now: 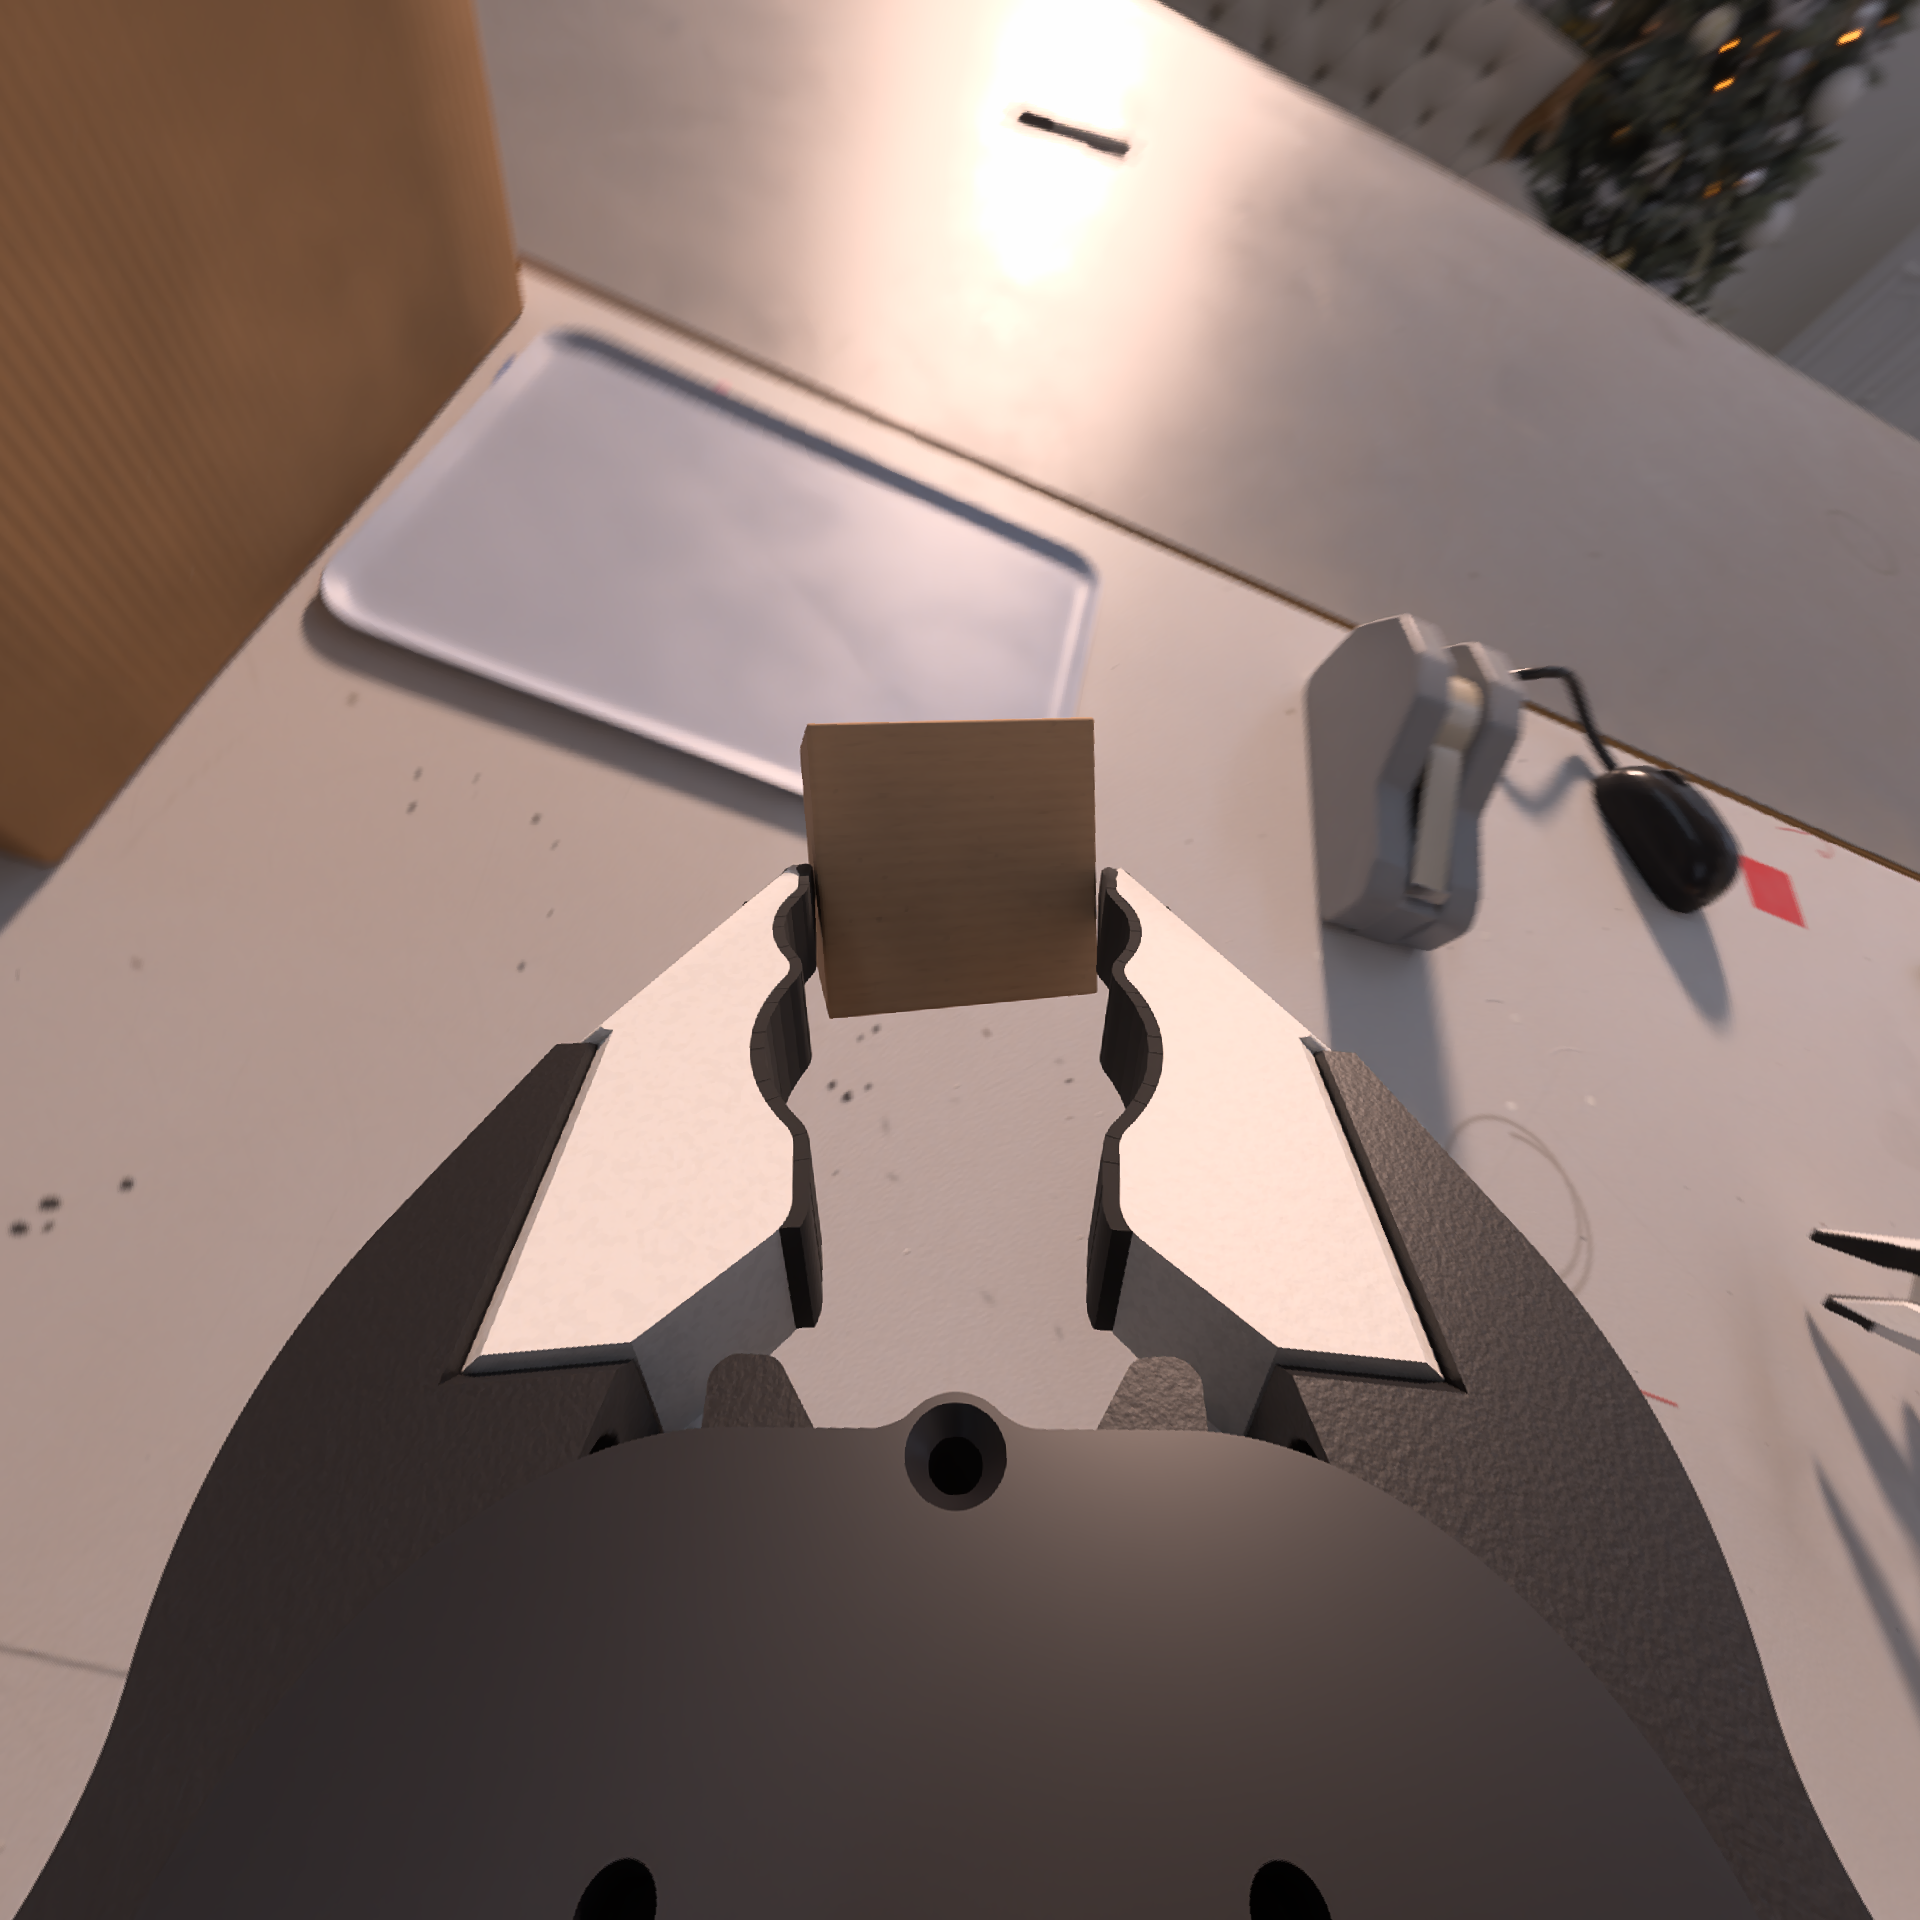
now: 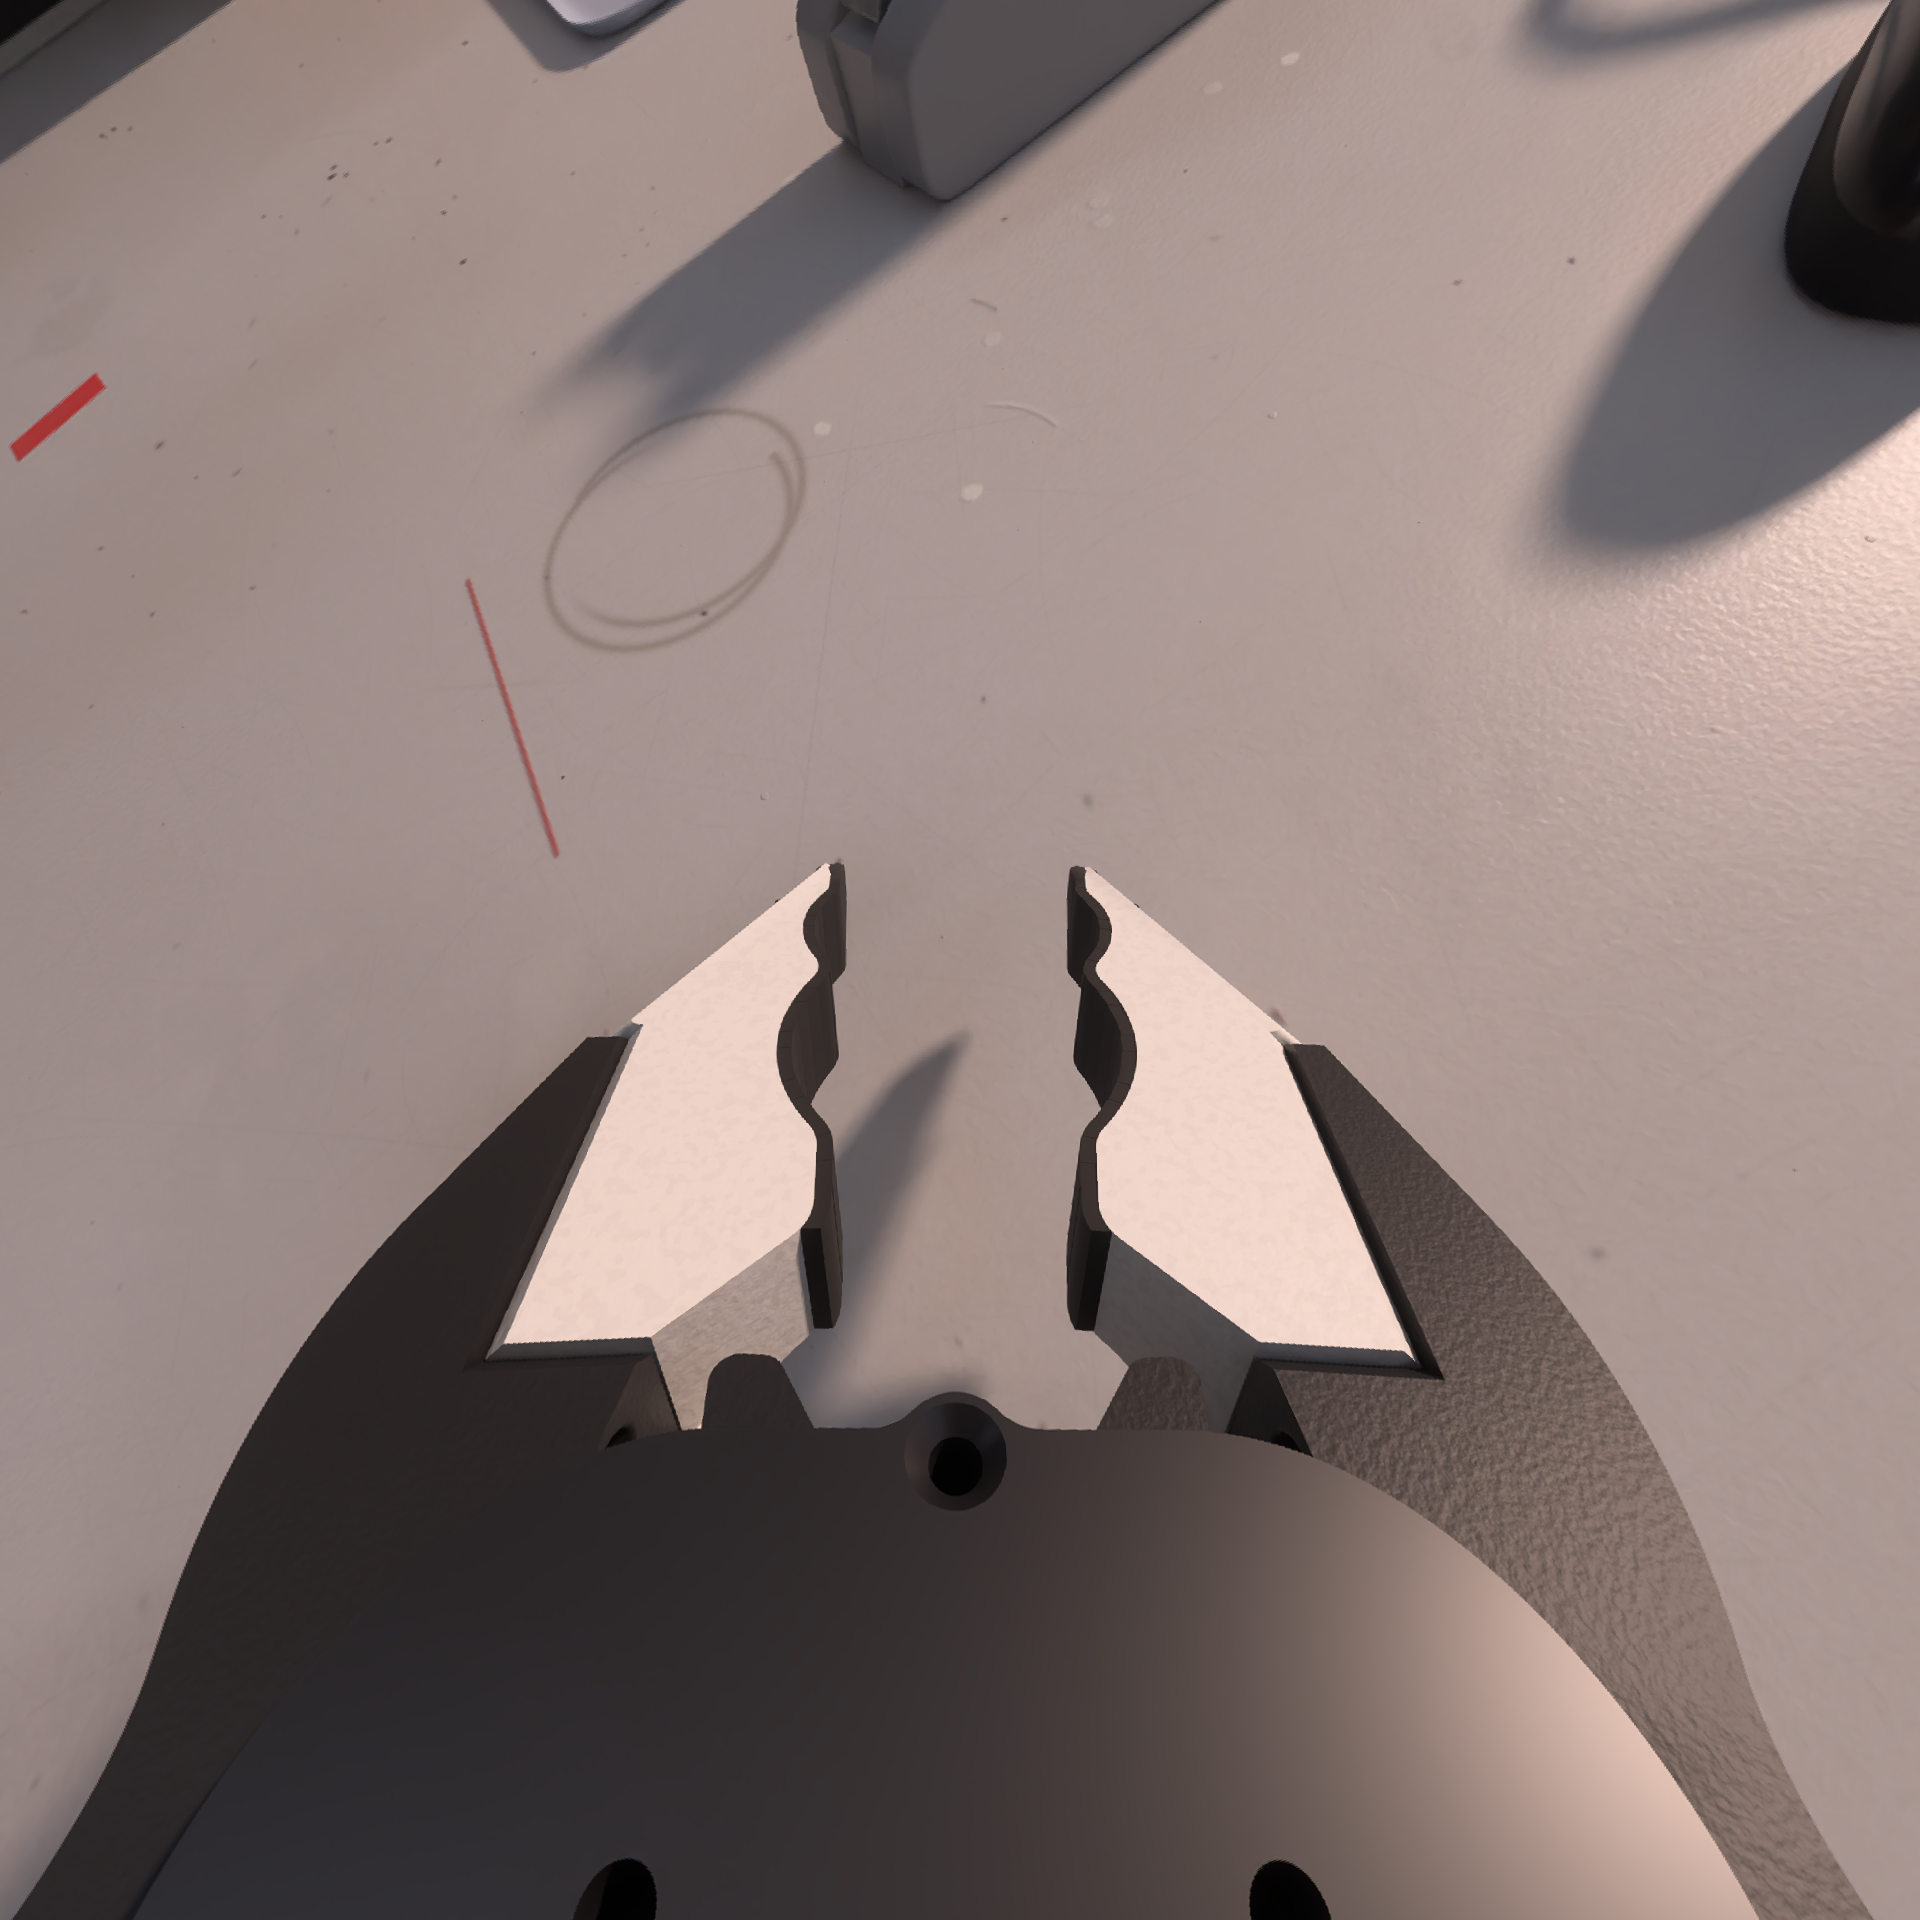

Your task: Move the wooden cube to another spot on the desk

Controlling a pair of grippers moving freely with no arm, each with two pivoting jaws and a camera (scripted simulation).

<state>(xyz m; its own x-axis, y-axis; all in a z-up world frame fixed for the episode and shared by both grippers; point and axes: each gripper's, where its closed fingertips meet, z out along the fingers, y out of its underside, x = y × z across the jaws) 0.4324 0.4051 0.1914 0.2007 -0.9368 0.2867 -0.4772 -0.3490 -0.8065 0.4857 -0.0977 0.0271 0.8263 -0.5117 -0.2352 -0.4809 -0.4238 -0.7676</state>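
Note:
The wooden cube (image 1: 951, 831) is a plain brown block held between the fingertips of my left gripper (image 1: 953, 878), whose pads press on its left and right faces. The cube sits in front of the near edge of a grey tray, over the pale desk (image 1: 312, 1039). I cannot tell whether it touches the desk. My right gripper (image 2: 956, 873) is open and empty, low over bare desk (image 2: 1351, 727). The cube does not show in the right wrist view.
A grey tray (image 1: 665, 582) lies beyond the cube and a tall cardboard box (image 1: 208, 364) stands at the left. A grey tape dispenser (image 1: 1403, 779) and a black mouse (image 1: 1662, 831) are at the right. The dispenser (image 2: 956, 94) also shows beyond my right gripper, with a dark stand (image 2: 1860, 187) at the far right.

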